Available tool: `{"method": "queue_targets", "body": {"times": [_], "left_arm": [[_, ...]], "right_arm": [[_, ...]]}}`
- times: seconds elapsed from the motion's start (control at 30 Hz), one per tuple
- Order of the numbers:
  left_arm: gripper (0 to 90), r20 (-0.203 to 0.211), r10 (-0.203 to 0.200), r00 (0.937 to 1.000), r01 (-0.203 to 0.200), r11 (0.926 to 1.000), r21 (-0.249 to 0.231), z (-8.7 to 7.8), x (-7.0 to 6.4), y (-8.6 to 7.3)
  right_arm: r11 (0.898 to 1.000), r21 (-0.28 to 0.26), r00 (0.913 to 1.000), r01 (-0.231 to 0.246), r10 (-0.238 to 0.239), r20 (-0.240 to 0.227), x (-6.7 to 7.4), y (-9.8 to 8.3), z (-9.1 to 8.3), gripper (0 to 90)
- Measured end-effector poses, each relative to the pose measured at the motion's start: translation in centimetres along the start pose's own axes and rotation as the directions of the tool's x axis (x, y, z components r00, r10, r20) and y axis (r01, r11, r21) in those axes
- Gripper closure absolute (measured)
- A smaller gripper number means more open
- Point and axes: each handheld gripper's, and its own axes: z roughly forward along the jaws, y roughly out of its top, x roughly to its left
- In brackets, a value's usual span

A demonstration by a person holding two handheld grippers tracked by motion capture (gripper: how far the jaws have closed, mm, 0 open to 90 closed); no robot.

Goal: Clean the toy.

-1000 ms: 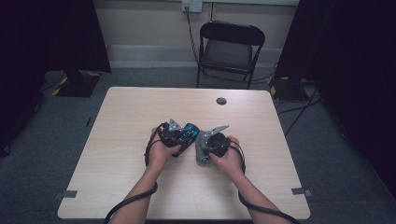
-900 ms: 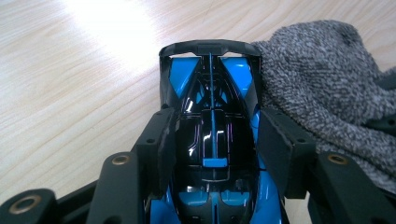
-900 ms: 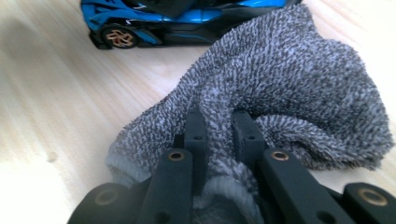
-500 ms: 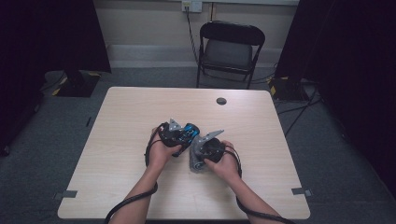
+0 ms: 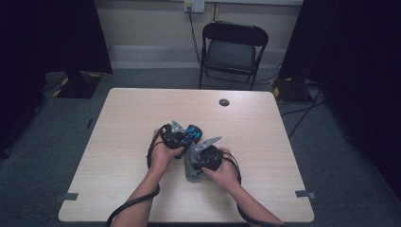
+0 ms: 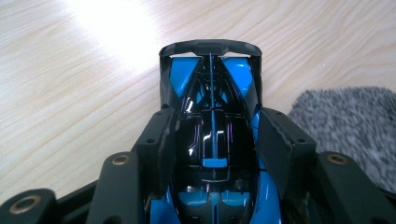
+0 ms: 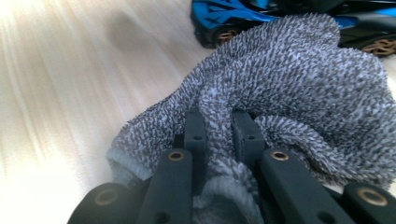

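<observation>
A blue and black toy car (image 6: 212,116) sits between the jaws of my left gripper (image 6: 215,140), whose pads (image 6: 163,144) press on its two sides. In the high view that car (image 5: 192,133) is at the middle of the table, with the left gripper (image 5: 185,136) coming from its left. My right gripper (image 7: 218,126) is shut on a fold of a grey terry cloth (image 7: 299,93), which bunches in front of it, just short of the car (image 7: 233,14). From above, the cloth (image 5: 191,171) hangs under the right gripper (image 5: 196,165), close to the car's near side.
The light wooden table (image 5: 132,113) has a small black round cap (image 5: 224,102) near its far edge. A black folding chair (image 5: 231,47) stands behind the table. Cables trail from both grippers over the near edge.
My right gripper has slid a little left and toward the near edge with the cloth in it. The left gripper and the car have stayed put.
</observation>
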Motion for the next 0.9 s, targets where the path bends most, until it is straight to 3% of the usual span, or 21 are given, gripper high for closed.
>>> {"method": "queue_targets", "body": {"times": [0.53,0.9], "left_arm": [[47.6,0.001,0.007,1.0000,-0.007,1.0000,0.006,-0.1,0.1,0.0],[47.6,0.008,-0.003,1.0000,0.003,1.0000,0.006,-0.1,0.1,0.0]], "right_arm": [[0.999,0.005,0.9963,0.053,-0.053,-0.067,2.1,0.4,0.6,79.0],[0.996,-0.004,0.9879,0.094,-0.094,-0.123,3.2,0.3,0.8,79.1]]}}
